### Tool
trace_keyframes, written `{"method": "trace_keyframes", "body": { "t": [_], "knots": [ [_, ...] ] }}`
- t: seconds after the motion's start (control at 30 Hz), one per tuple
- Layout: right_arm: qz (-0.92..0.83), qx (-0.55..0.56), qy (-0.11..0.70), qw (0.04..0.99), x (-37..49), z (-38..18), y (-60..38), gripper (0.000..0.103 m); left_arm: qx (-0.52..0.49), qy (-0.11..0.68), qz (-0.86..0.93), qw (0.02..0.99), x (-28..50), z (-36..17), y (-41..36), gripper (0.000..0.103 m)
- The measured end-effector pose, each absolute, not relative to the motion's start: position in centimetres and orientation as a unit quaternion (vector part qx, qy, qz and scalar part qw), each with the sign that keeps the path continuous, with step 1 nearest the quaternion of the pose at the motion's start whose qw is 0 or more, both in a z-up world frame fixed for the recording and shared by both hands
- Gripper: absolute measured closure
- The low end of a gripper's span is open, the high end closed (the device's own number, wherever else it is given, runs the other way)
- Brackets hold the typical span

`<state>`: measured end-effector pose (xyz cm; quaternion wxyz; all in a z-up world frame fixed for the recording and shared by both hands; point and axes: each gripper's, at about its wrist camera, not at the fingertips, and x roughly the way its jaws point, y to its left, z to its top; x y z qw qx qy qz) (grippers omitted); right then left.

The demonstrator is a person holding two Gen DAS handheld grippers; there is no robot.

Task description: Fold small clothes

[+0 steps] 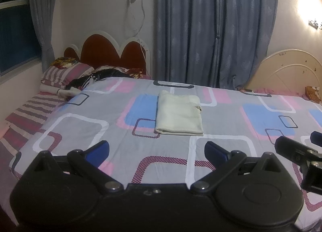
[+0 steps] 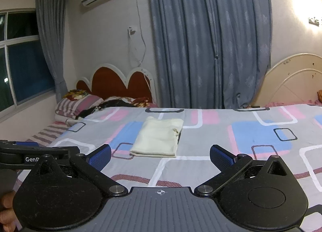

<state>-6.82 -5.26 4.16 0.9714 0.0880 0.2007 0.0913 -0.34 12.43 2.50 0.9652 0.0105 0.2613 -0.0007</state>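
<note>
1. One small cream knit garment [image 1: 179, 115], folded into a neat rectangle, lies flat mid-bed on the grey patterned bedspread [image 1: 120, 143], clear of the pillows.
2. My left gripper [image 1: 157, 150] is released, empty, hovering short of it.
3. My right gripper [image 2: 160, 156] likewise gapes empty; folding looks finished.

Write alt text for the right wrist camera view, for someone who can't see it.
A folded cream garment lies flat on a bed's patterned bedspread, just beyond the open, empty right gripper. Part of the left gripper shows at the left edge; grey-blue curtains and a red headboard stand behind.
</note>
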Motion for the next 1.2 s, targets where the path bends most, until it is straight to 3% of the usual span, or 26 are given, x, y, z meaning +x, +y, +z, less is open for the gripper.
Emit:
{"method": "trace_keyframes", "body": {
  "t": [1.2],
  "knots": [
    [0.086,0.098,0.212,0.968,-6.8,3.4,-6.5,0.0,0.012,0.275,-0.006,0.961,0.5,2.1,11.8,0.002]
  ]
}}
